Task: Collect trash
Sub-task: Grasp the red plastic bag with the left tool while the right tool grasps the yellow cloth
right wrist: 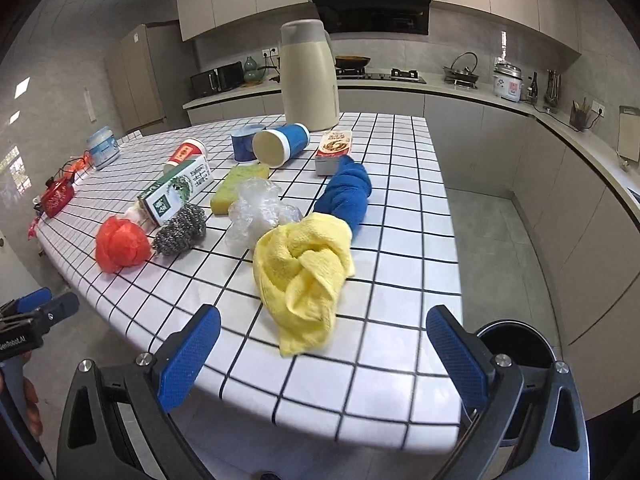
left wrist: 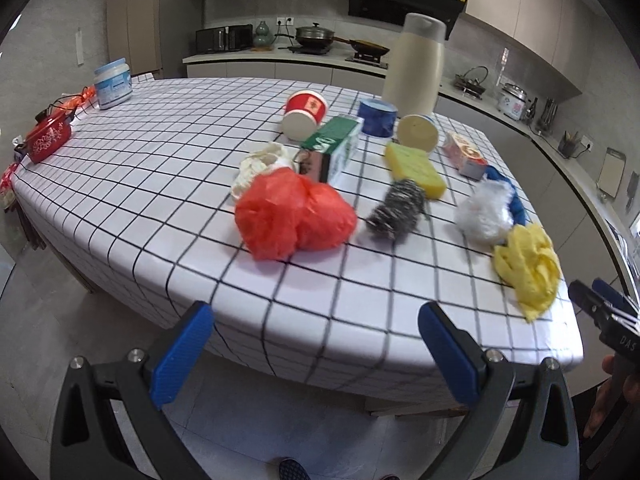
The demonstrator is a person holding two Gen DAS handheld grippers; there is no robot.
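A crumpled red plastic bag (left wrist: 294, 216) (right wrist: 121, 244) lies on the checked table (left wrist: 160, 168) (right wrist: 400, 208), ahead of my open left gripper (left wrist: 316, 354). Beside it are a steel scourer (left wrist: 398, 210) (right wrist: 180, 230), a clear plastic bag (left wrist: 484, 216) (right wrist: 258, 210), a yellow cloth (left wrist: 528, 268) (right wrist: 306, 276) and a blue cloth (right wrist: 348, 194). Behind stand a green carton (left wrist: 334, 146) (right wrist: 176, 192), a red paper cup (left wrist: 306, 114) (right wrist: 186, 156), a tipped blue cup (right wrist: 282, 148) and a yellow sponge (left wrist: 416, 168) (right wrist: 236, 184). My right gripper (right wrist: 324, 354) is open just before the yellow cloth, holding nothing.
A black bin (right wrist: 520, 344) stands on the floor at the table's right corner. A tall cream jug (left wrist: 418, 64) (right wrist: 308, 76) is at the back, with a food box (right wrist: 334, 150), a white tub (left wrist: 112, 84) and a red pot (left wrist: 48, 138) at the left edge.
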